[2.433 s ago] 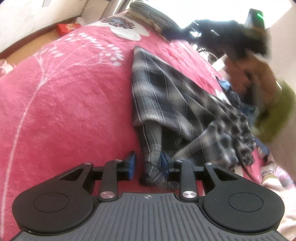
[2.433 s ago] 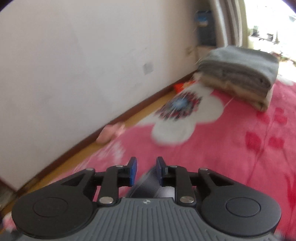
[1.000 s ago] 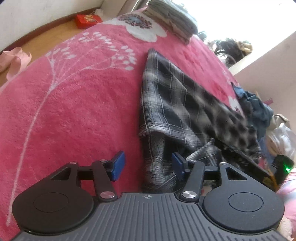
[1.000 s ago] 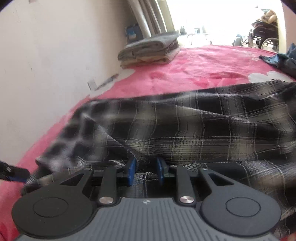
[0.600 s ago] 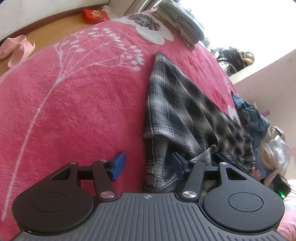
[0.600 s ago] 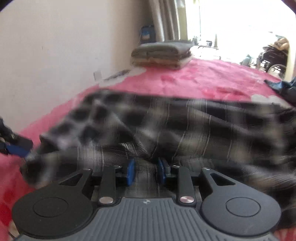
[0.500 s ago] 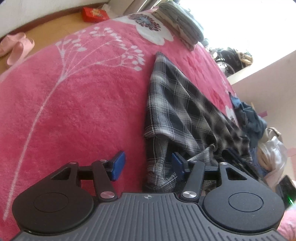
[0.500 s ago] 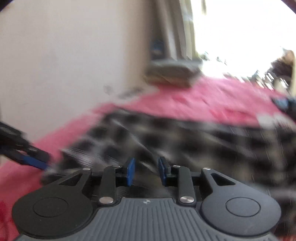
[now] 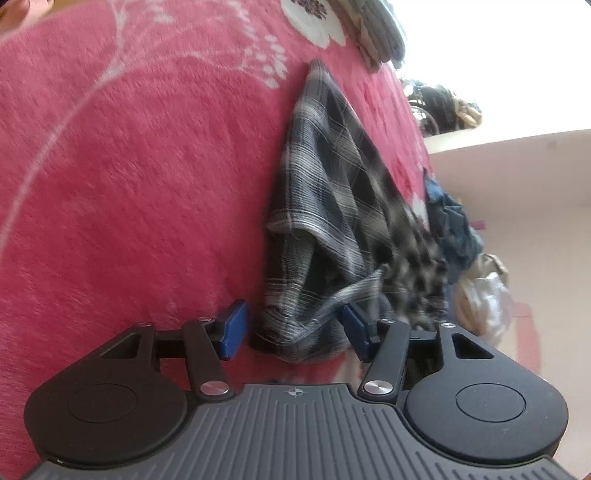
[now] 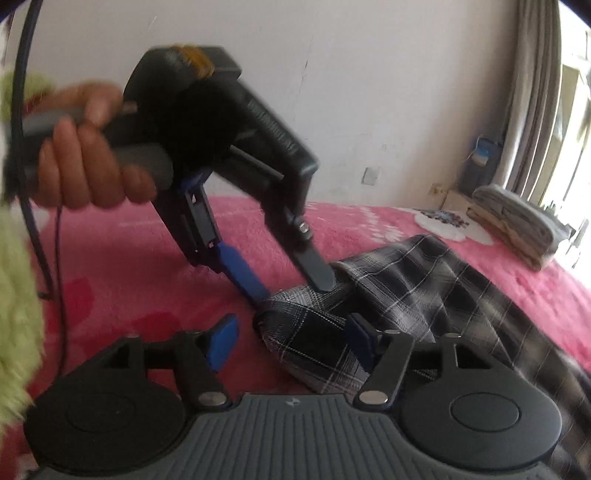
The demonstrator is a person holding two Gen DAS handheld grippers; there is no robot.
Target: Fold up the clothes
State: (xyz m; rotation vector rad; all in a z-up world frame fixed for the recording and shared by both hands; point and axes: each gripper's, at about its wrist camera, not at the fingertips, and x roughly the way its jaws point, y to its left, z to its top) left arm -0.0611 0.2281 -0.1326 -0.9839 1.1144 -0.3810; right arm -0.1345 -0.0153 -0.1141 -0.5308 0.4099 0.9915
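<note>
1. Left wrist view: the left gripper [image 9: 293,330] stands spread, its blue pads either side of the near bunched end of the plaid shirt [image 9: 332,192]. No pad presses the cloth; there is a clear gap at the left pad, and the right pad sits just beside the folds. The shirt lies on the pink blanket [image 9: 129,166], its long axis running from the jaws away to the far end, towards a folded stack [image 9: 380,33]. A heap of other clothes [image 9: 450,225] lies to the right.

2. Right wrist view: the right gripper [image 10: 290,341] has its jaws opening, with the same near end of the shirt [image 10: 406,288] between the pads but not pinched. The left gripper [image 10: 284,277], held by a hand [image 10: 85,162], comes in from the left and points down at that same bunched end, one finger touching the cloth.

3. Judgement: both claws crowd one end, so the next fold turns on the long axis stretching far and right; the right gripper seems nearer to the free length, the left better placed to take the near end
</note>
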